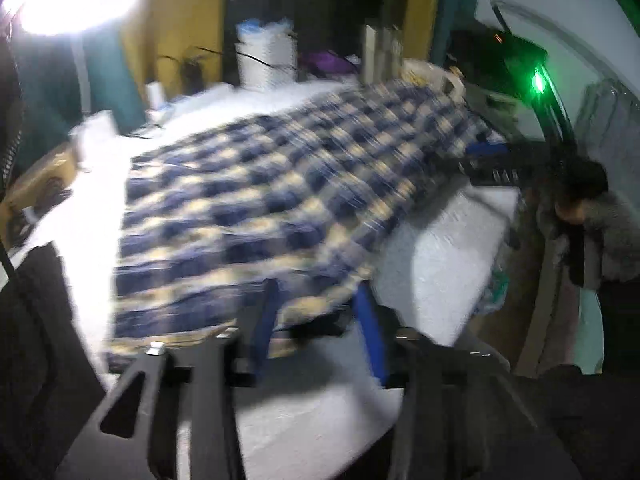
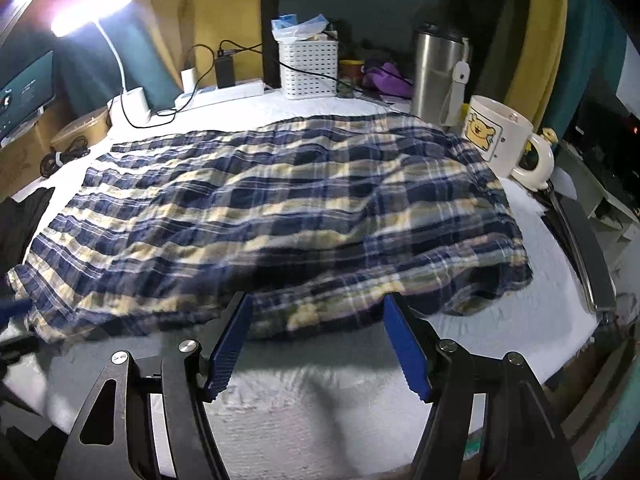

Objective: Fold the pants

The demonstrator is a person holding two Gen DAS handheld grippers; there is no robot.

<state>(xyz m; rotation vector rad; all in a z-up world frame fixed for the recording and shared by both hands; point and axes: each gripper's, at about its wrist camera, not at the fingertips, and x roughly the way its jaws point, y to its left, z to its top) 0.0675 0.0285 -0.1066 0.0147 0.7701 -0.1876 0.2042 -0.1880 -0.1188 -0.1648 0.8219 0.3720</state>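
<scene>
Two blue pads of the right gripper (image 2: 318, 316) stand wide apart, pointing down at the near edge of one checked pants (image 2: 272, 216) — nothing pinched. Pants lie flat on the white table (image 2: 320, 408), beside one mug (image 2: 504, 140). Left gripper (image 1: 320, 308) is open too — at that same edge.

Blurred, the plaid pants (image 1: 272, 208) lay spread across the white table (image 1: 440, 256); the left gripper (image 1: 320, 312) stood open at their near edge.
</scene>
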